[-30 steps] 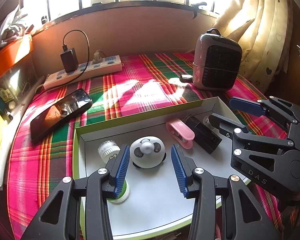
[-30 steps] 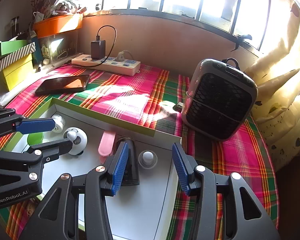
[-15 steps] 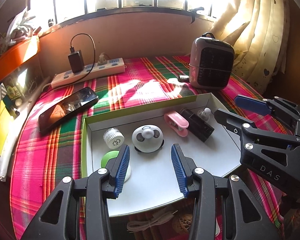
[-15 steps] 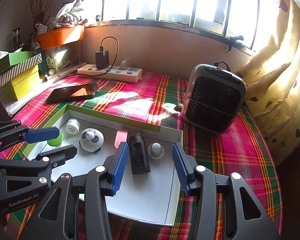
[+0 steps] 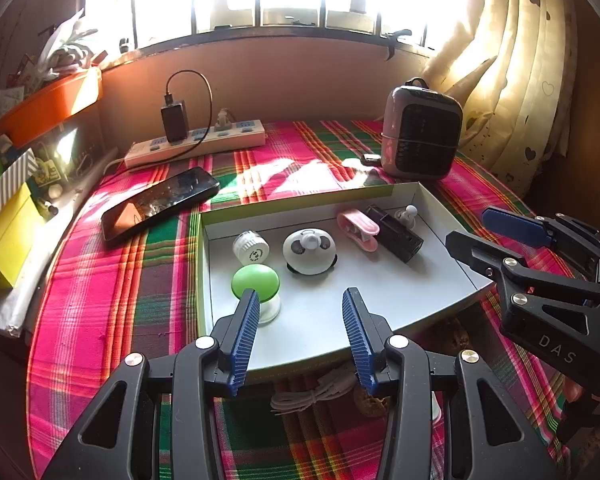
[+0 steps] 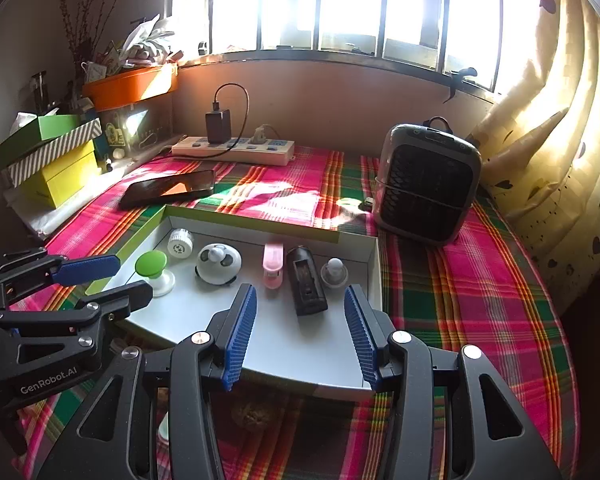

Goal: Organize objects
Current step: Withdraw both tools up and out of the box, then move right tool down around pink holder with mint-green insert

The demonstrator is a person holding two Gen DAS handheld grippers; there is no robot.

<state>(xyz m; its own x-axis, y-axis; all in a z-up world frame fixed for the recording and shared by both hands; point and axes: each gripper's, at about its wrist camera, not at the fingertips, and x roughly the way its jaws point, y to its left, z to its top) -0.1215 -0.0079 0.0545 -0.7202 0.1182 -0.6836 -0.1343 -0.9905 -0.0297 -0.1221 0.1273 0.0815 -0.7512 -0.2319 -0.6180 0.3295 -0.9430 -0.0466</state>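
Note:
A shallow white box (image 5: 436, 204) (image 6: 374, 258) with green outer sides lies on the plaid cloth. In it stand a green-capped stamp (image 5: 256, 284) (image 6: 151, 263), a small white round cap (image 5: 251, 247) (image 6: 180, 241), a panda-faced gadget (image 5: 309, 250) (image 6: 219, 262), a pink clip (image 5: 358, 228) (image 6: 273, 264), a black block (image 5: 394, 232) (image 6: 307, 280) and a grey knob (image 5: 407, 215) (image 6: 334, 271). My left gripper (image 5: 298, 334) (image 6: 100, 280) hangs open over the box's near edge, nothing between its fingers. My right gripper (image 6: 298, 330) (image 5: 474, 230) is open too, empty, over the box's near right part.
A black phone (image 5: 160, 204) lies left of the box. A power strip with a charger (image 5: 196, 142) runs along the back wall; a small heater (image 5: 420, 134) stands back right. Yellow and striped boxes (image 6: 56, 164) sit at the left. A coiled white cable (image 5: 312, 394) lies below the box's front edge.
Both grippers have drawn back toward me and a little up from the box, so its contents look smaller and farther. Their jaws have kept the same width.

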